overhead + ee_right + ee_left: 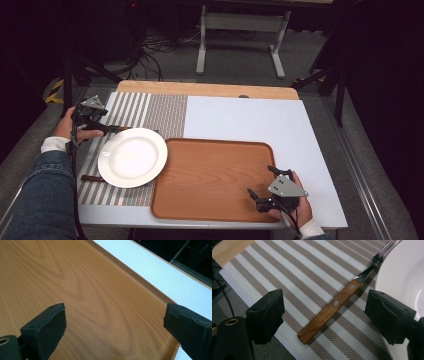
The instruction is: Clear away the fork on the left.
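The left gripper is at the far left of the table, over the striped placemat. Its jaws stand wide apart, and between them lies the wooden handle of a fork. The pads do not touch the handle, so the fork is not grasped. The fork lies flat on the placemat, and its metal tines point to the rim of the white plate, just beside it or a little under it; I cannot tell which. On the near side of the plate, another dark handle comes out from under its rim.

The right gripper rests at the near right corner of the wooden tray. Its jaws are spread wide too and hold nothing.

No brand, label or writing can be read on any of these things.
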Action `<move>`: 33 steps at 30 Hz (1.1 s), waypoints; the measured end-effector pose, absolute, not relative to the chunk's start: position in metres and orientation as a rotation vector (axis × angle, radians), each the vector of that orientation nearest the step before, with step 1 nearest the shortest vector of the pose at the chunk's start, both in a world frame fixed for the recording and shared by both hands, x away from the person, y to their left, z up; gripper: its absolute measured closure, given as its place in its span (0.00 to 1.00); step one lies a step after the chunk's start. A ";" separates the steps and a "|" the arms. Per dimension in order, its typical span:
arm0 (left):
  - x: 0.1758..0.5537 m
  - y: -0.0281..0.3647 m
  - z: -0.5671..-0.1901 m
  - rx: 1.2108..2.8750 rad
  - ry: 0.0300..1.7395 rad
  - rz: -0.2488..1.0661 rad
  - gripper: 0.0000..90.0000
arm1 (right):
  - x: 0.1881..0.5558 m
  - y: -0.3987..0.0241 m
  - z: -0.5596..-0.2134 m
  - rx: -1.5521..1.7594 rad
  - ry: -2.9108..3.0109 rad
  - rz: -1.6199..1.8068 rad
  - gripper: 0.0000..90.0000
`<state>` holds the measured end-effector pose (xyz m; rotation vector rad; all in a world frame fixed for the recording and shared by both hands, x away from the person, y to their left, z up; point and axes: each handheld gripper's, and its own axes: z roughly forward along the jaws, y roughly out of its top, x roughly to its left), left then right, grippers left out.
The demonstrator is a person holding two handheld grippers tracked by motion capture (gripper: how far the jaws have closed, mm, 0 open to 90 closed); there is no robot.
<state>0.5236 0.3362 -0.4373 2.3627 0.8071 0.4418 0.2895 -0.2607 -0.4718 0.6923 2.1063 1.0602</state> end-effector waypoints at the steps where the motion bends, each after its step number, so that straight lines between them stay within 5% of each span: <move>1: 0.526 0.337 -0.439 2.368 0.811 0.426 0.19 | 0.289 -0.261 -0.472 0.695 2.107 1.057 0.06; 20: 0.545 0.330 -0.464 2.472 0.794 0.262 0.27 | 0.288 -0.260 -0.472 0.716 2.125 1.060 0.06; 33: 0.537 0.325 -0.456 2.534 0.689 0.201 0.76 | 0.288 -0.260 -0.473 0.711 2.143 1.056 0.06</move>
